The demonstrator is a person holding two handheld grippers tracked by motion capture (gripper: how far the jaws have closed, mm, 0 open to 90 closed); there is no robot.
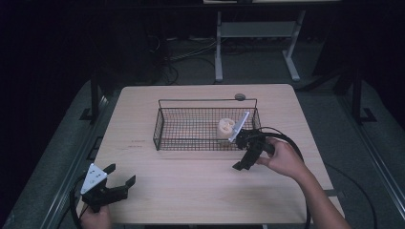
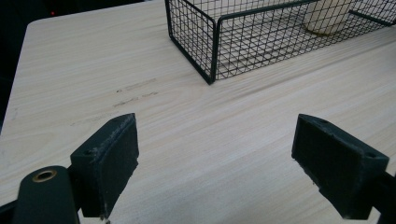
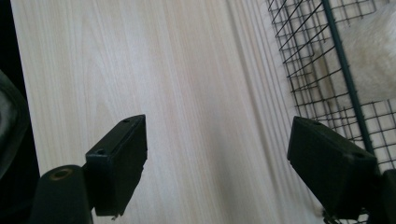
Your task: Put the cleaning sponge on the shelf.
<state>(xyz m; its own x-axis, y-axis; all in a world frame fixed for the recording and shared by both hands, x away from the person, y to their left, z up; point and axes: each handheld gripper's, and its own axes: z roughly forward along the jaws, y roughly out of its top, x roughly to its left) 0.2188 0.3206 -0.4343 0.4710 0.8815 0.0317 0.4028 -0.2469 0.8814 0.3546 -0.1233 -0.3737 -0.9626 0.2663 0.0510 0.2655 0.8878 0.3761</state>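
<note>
Cream object [image 2: 327, 18] in wire basket [image 2: 215, 42], cut off at top edge.

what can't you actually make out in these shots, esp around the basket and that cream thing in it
- Cream object in the wire basket: high view shows it too small to identify; left gripper view cuts it off at the top edge; right gripper view shows a blur behind the mesh.
- Right gripper: in the high view its jaws look too small and dark to judge.
- Round grey thing beyond the basket: too small to identify.
</note>
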